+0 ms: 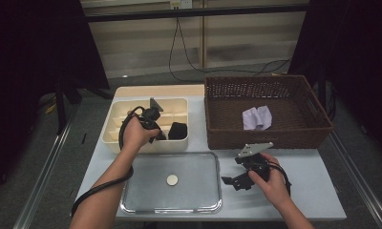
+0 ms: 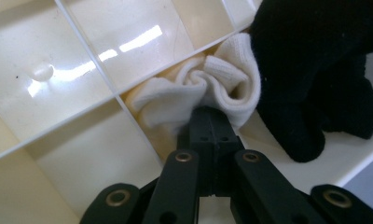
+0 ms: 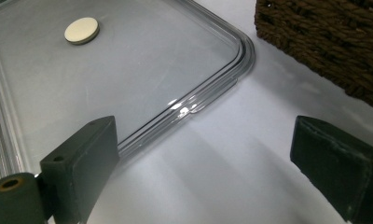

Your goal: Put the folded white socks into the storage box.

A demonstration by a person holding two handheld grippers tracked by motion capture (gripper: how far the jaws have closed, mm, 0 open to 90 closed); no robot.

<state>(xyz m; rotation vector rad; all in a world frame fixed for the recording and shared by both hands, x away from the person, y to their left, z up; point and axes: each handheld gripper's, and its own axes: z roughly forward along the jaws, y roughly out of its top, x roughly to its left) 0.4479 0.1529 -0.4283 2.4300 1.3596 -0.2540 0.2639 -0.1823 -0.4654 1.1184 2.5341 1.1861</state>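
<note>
A cream divided organizer (image 1: pixel 113 119) stands at the table's left back. In one of its compartments lies a rolled white sock (image 2: pixel 222 79), with a black sock (image 2: pixel 315 70) right beside it. My left gripper (image 2: pixel 211 116) reaches down into that compartment, its jaws shut together on a fold of the white sock. From above, the left gripper (image 1: pixel 158 135) sits just left of the black sock (image 1: pixel 178 130). My right gripper (image 1: pixel 232 182) hovers low over the table by the clear tray's right edge, jaws wide open and with nothing between them (image 3: pixel 203 172).
A clear rectangular tray (image 1: pixel 141 191) with a small white disc (image 1: pixel 172 180) lies at the front centre. A brown wicker basket (image 1: pixel 268 138) at the back right holds a pale folded cloth (image 1: pixel 257 118). The basket's wall (image 3: pixel 324 37) rises close to the right gripper.
</note>
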